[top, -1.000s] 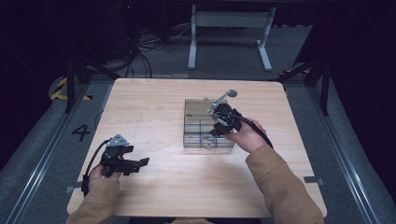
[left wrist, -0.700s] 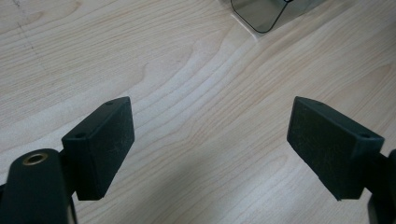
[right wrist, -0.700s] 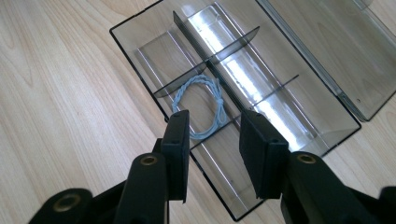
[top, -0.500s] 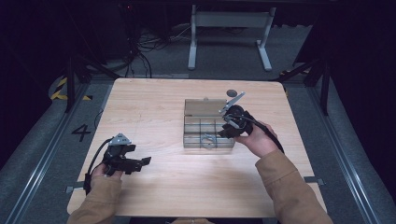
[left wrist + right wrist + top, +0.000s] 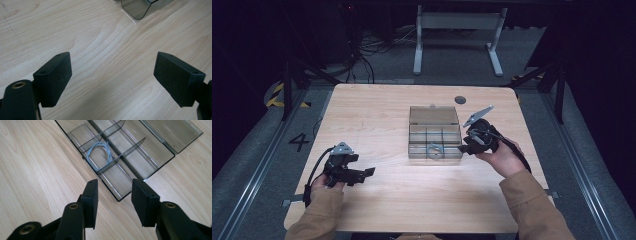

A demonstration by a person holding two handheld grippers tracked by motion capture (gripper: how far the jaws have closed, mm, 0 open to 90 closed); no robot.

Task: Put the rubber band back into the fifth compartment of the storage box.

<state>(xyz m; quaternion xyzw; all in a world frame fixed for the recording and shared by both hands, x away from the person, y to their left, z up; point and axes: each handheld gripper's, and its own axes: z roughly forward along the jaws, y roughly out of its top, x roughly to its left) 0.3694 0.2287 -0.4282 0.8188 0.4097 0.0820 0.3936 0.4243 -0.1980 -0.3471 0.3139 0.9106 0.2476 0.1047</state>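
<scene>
Where the pale wooden table shows its long, wavy grain, the left gripper rests low near the front left corner, held in a hand with a tan sleeve; in the left gripper view its two blunt, matte black jaws stand wide apart with only bare wood between them, gripping nothing. Toward the middle of the table sits a smoky, see-through plastic organizer box, rectangular with rounded corners, its hinged lid laid open and flat on the far side. Thin dividers split the tray into small compartments, and in the middle one of the front row lies a pale blue twisted cord, coiled into a loose ring. Just right of the box, the right gripper points at its near right corner, jaws parted about halfway and holding nothing. Farther back on the table lies a small dark round disc.
</scene>
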